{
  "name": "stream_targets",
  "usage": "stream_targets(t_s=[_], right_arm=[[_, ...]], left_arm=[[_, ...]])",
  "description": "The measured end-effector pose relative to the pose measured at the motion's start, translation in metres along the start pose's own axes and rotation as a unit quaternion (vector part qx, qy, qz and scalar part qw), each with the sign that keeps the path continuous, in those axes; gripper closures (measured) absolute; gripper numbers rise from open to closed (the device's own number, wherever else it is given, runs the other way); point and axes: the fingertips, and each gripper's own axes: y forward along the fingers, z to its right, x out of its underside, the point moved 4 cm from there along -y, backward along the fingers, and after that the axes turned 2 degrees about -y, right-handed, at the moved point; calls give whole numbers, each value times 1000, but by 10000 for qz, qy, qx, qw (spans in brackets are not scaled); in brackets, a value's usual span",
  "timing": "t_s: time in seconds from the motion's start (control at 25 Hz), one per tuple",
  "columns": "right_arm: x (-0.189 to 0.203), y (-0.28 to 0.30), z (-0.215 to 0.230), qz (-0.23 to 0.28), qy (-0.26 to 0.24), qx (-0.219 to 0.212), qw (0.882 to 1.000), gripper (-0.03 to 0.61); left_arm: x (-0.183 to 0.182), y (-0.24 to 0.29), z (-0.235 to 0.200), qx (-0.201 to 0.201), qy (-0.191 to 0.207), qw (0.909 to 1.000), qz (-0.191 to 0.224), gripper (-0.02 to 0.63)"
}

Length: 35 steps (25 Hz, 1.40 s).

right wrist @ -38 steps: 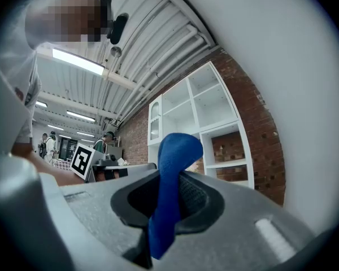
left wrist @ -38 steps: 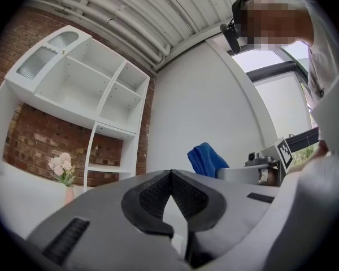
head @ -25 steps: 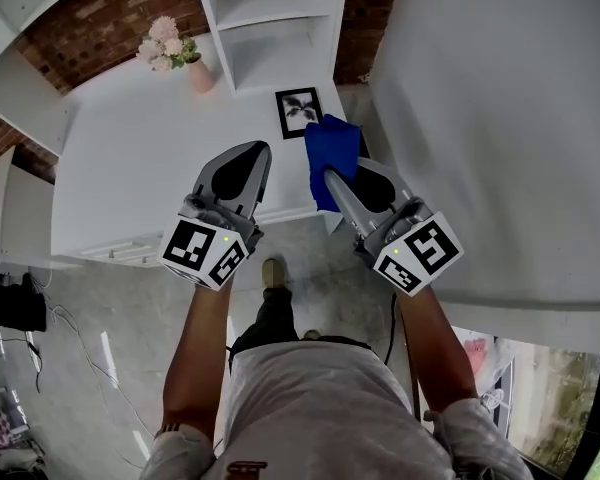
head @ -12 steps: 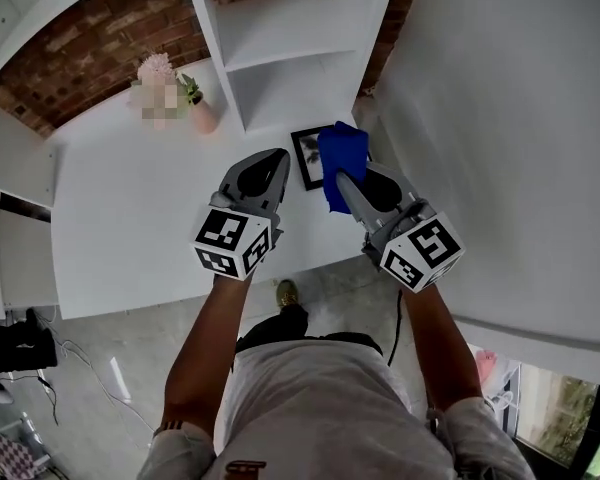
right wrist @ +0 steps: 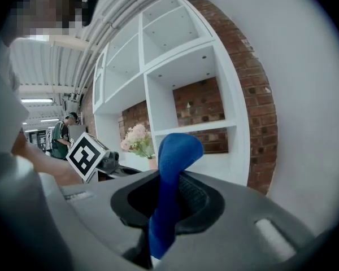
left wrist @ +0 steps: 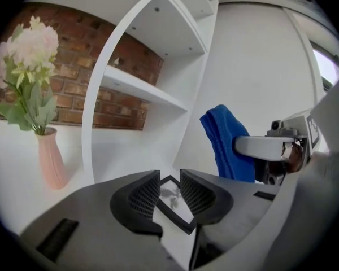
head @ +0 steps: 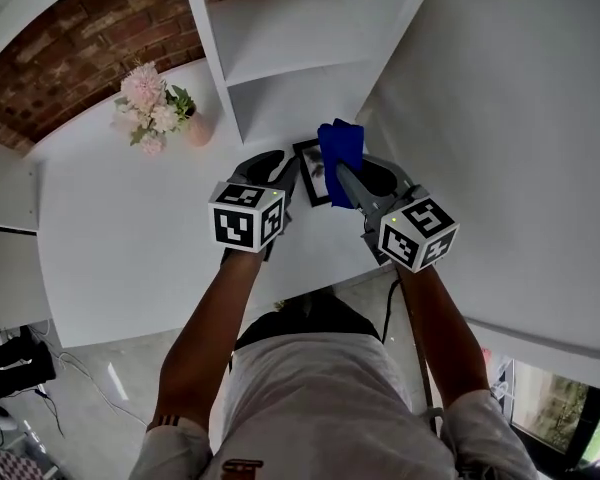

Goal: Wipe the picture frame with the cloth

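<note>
The picture frame (head: 308,164) lies flat near the right end of the white table (head: 130,228), close to the foot of the white shelf unit (head: 280,58) and hemmed in by the white wall (head: 500,118) on the right; the bare tabletop stretches away to the left. A pink vase (head: 199,129) holding pale flowers (head: 145,103) stands well apart at the back. The left gripper (head: 282,171) has just been opening its fingers; they are spread with nothing pinched, and the frame shows through the gap. The right gripper (head: 348,180) pinches the blue cloth (head: 340,146), held just beside the frame.
</note>
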Motion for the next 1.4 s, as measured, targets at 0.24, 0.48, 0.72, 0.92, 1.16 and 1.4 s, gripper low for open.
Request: stream_targets(t_s=[0.24, 0.48, 0.72, 0.92, 1.16, 1.4], right_arm=[[16, 31, 26, -703, 265, 53, 9972, 522], [38, 63, 43, -1522, 478, -190, 9870, 522], [66, 89, 53, -2249, 878, -428, 9695, 522], [86, 102, 57, -2837, 915, -648, 9523, 522], [104, 118, 58, -3290, 916, -801, 9364, 522], [121, 133, 62, -3638, 883, -768, 9241, 522]], left_arm=[[19, 30, -17, -235, -490, 9962, -684, 466], [39, 60, -28, -553, -982, 9846, -1338, 437], [59, 82, -33, -707, -1316, 9710, -1866, 430], [74, 88, -39, -870, -1441, 9618, -2157, 430], [84, 93, -42, -916, -1487, 9574, -2301, 430], [85, 96, -43, -959, -1458, 9561, -2352, 431]])
